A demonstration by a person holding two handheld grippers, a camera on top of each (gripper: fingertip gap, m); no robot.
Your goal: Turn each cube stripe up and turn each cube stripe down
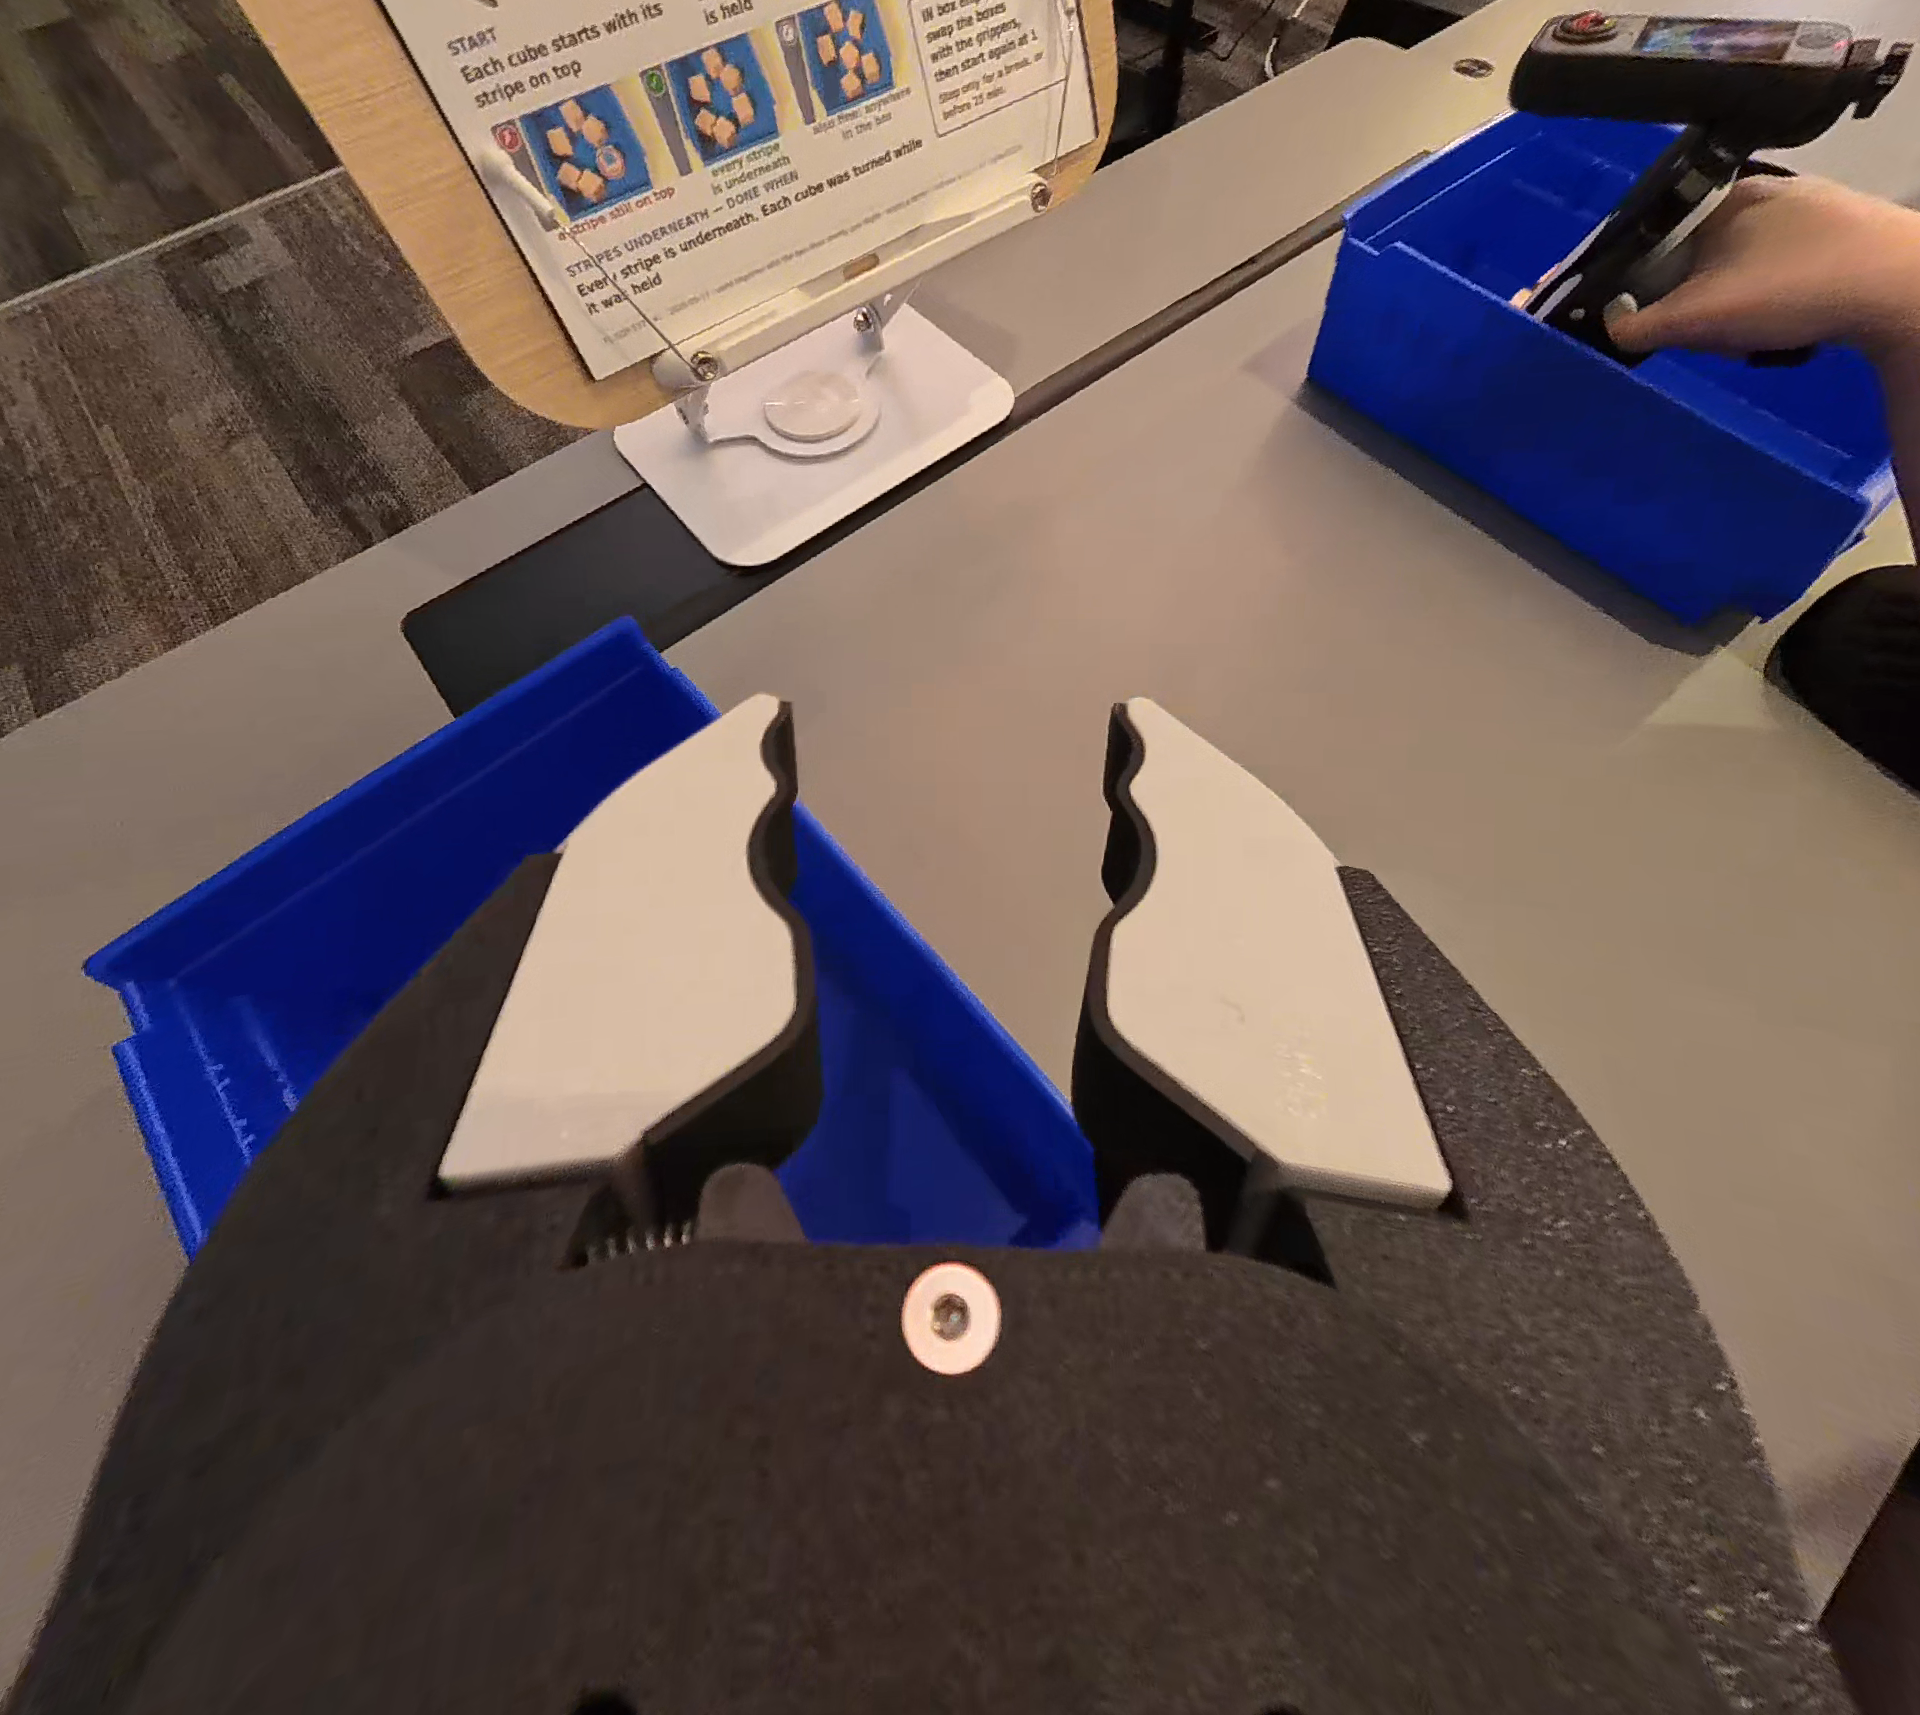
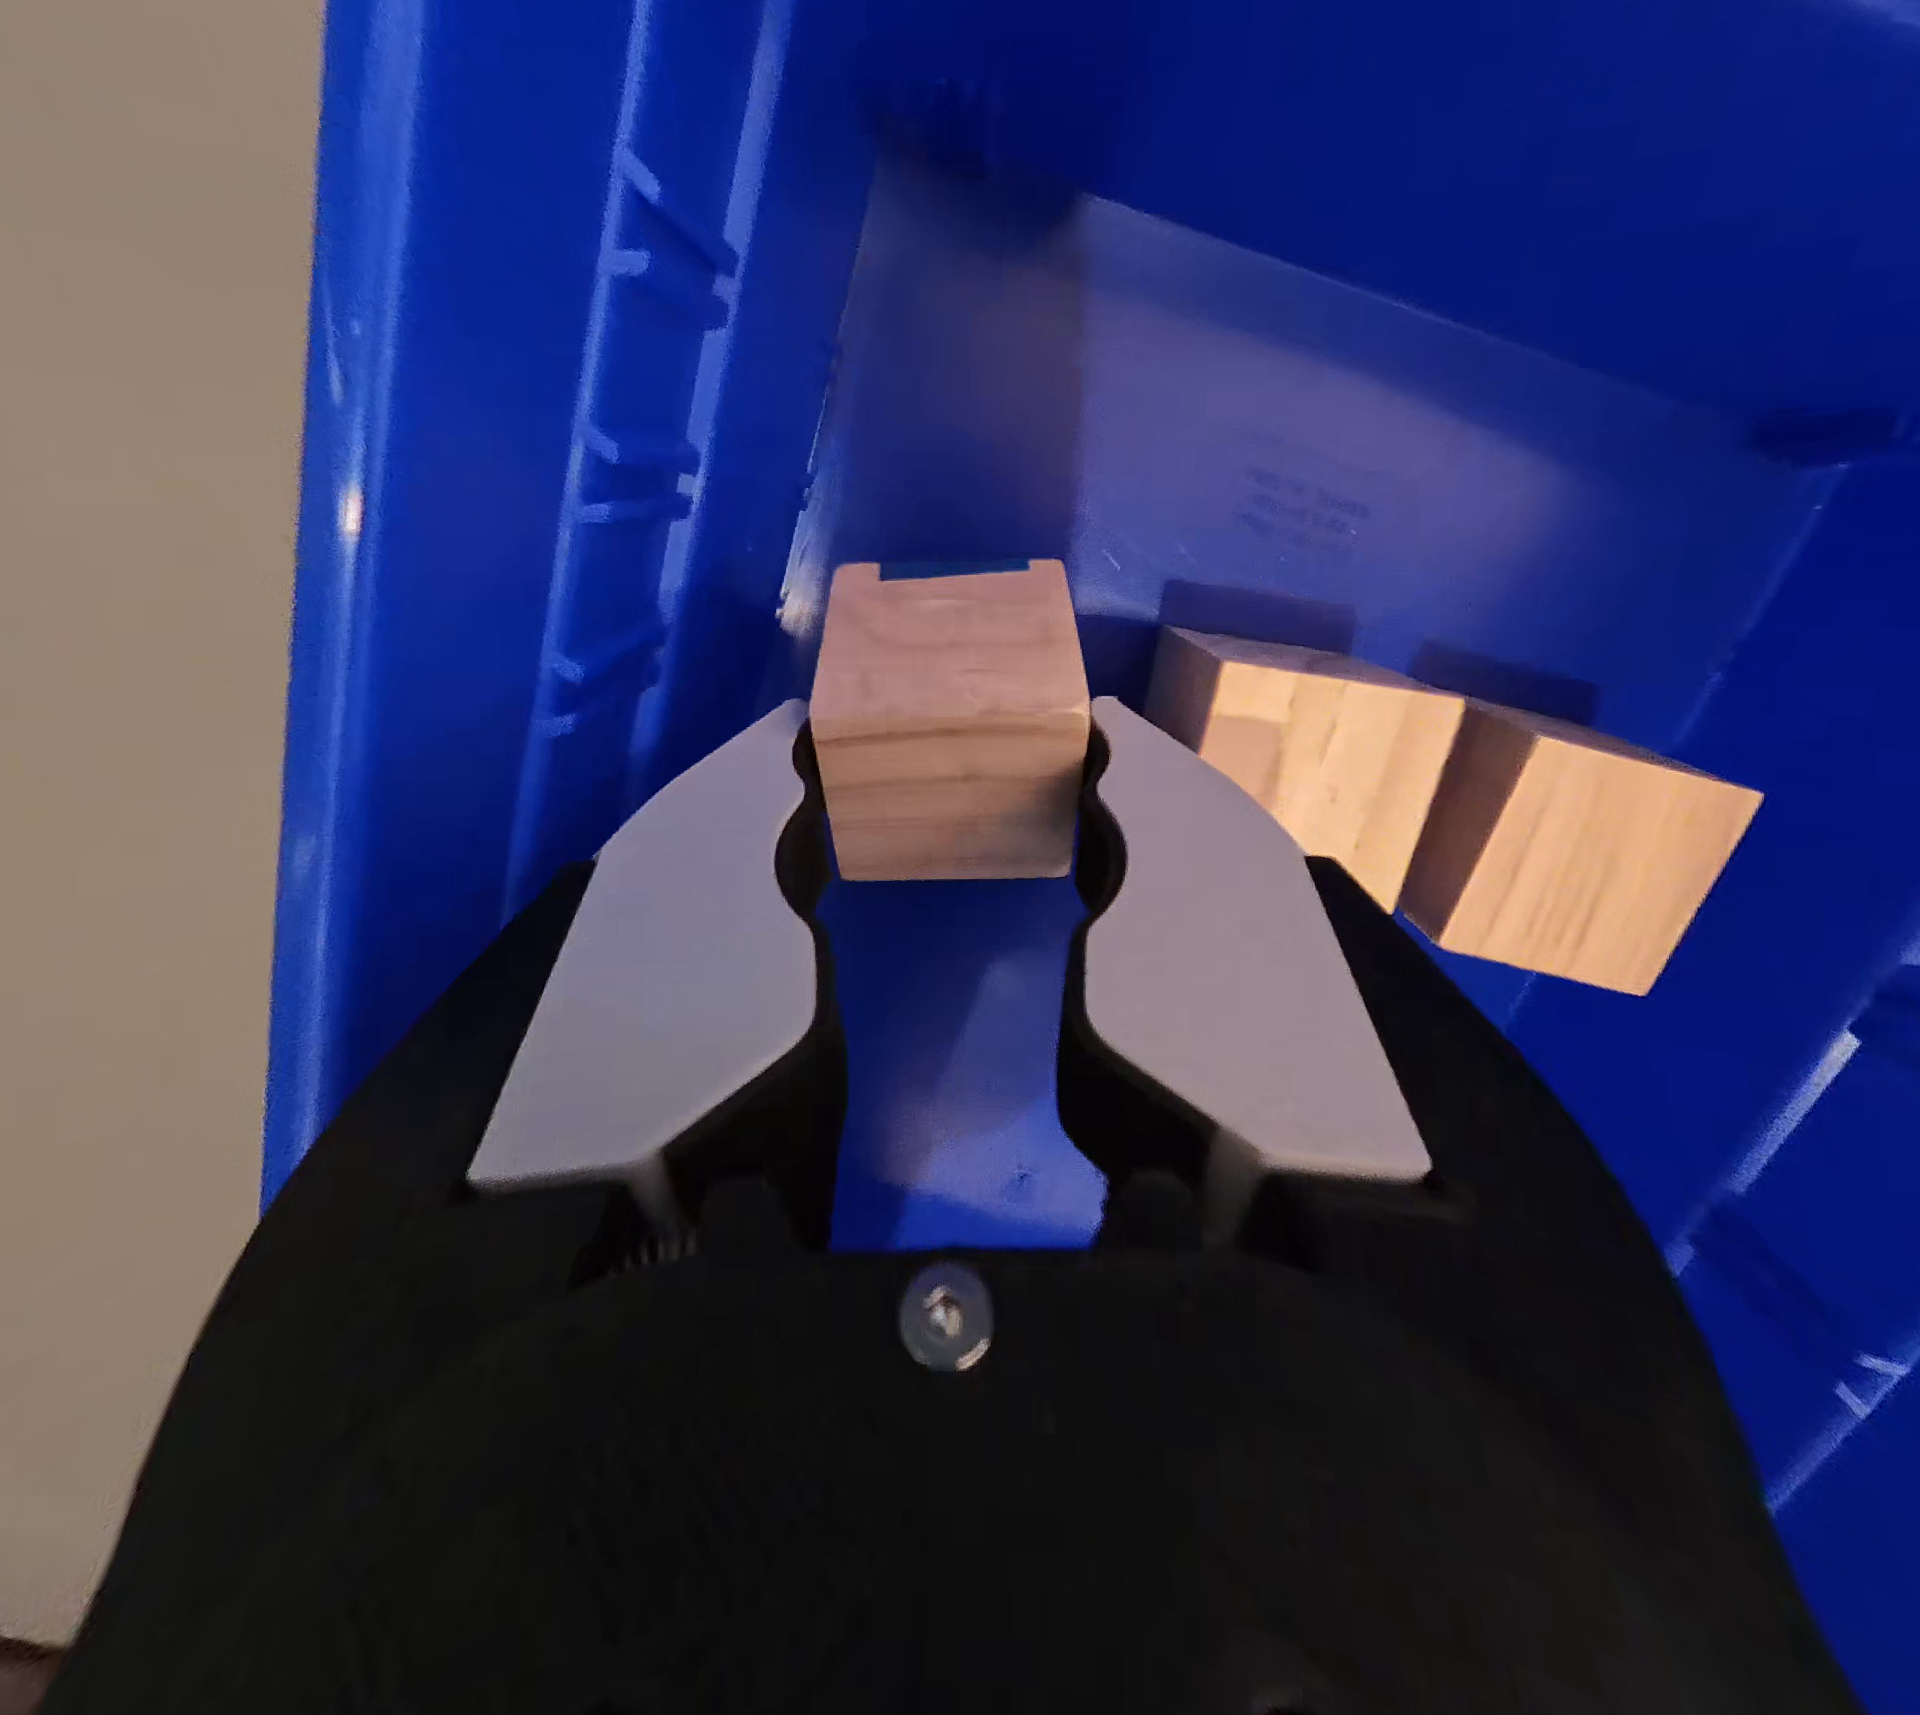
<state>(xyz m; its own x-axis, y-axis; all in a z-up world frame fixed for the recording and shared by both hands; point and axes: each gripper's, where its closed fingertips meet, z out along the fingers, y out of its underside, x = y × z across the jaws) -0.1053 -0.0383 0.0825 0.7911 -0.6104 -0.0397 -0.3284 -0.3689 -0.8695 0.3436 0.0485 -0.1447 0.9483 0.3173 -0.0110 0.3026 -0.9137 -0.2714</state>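
my right claw point(image 2: 951, 766) is clamped on a wooden cube point(image 2: 951, 730) inside the blue bin point(image 2: 1351, 55), left of two other cubes point(image 2: 1455, 792). it looks light, rigid and smooth, so i'd grip its flat sides. my left claw point(image 1: 951, 756) gapes, holding nothing.

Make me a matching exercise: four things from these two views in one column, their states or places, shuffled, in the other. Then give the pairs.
1. left claw
2. right claw
3. two loose cubes
4. instruction board

A. lying side by side in the blue bin
B. clamped on a wooden cube
C. open, holding nothing
D. upright on a white stand

Pairs: 1-C, 2-B, 3-A, 4-D
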